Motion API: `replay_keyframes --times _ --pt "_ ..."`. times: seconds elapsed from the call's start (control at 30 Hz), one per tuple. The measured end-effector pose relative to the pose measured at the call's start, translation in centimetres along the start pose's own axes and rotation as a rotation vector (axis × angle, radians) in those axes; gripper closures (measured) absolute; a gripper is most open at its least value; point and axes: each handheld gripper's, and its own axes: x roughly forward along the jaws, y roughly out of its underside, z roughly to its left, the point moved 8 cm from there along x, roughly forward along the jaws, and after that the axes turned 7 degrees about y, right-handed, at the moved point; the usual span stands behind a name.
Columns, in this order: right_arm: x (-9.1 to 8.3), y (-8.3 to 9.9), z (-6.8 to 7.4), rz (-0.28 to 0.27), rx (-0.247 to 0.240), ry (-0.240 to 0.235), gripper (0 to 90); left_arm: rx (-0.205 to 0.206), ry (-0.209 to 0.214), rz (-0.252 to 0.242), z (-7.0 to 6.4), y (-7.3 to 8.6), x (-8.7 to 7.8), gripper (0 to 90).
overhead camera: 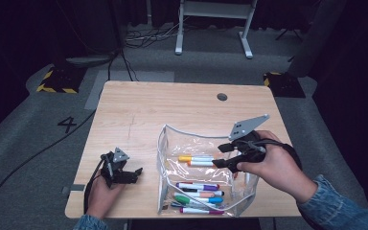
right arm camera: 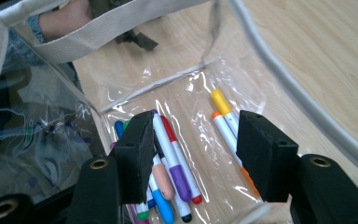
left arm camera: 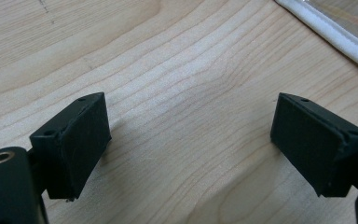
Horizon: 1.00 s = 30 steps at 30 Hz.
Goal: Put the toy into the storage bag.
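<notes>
In the high view a clear pouch (overhead camera: 199, 143) with a white rim lies open on the near right part of the wooden counter (overhead camera: 139, 110), with coloured markers (overhead camera: 199, 191) inside: a yellow and an orange one toward the far side, and a cluster of purple, green, blue and pink ones at the near end. The right gripper (overhead camera: 225, 155) hangs over the pouch's right side, above the two far markers, while the left gripper (overhead camera: 132, 173) rests low on the counter, left of the pouch and apart from it. In the left gripper view its jaws stand wide over bare wood, holding nothing, with the pouch's white rim (left arm camera: 328, 35) at the far right corner. In the right gripper view the jaws are spread and empty inside the pouch mouth, the purple marker (right arm camera: 175, 163) and its neighbours between and below them, the yellow marker (right arm camera: 221, 103) beyond. The step looks like reaching in for a marker; next the jaws should probably drop onto one barrel and close
</notes>
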Motion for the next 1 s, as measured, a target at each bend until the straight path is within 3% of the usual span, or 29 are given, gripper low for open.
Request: replay_keyframes --times 0.33,0.57,0.73,1.0 --pt "-4.1 3.0 -4.8 -0.083 0.155 0.086 47.0 -0.002 -0.001 -0.003 0.0 0.0 0.0 11.9" --pt "-5.4 5.5 -8.0 -0.104 0.247 0.143 47.0 0.001 -0.005 -0.002 0.0 0.1 -0.1 12.1" --pt "-5.1 7.6 -9.9 -0.089 0.297 0.191 46.9 0.002 -0.006 -0.005 0.0 0.1 -0.1 12.0" --pt "-2.6 11.3 -11.3 -0.055 0.392 0.202 44.2 0.002 -0.006 -0.005 0.0 0.1 -0.1 12.1"
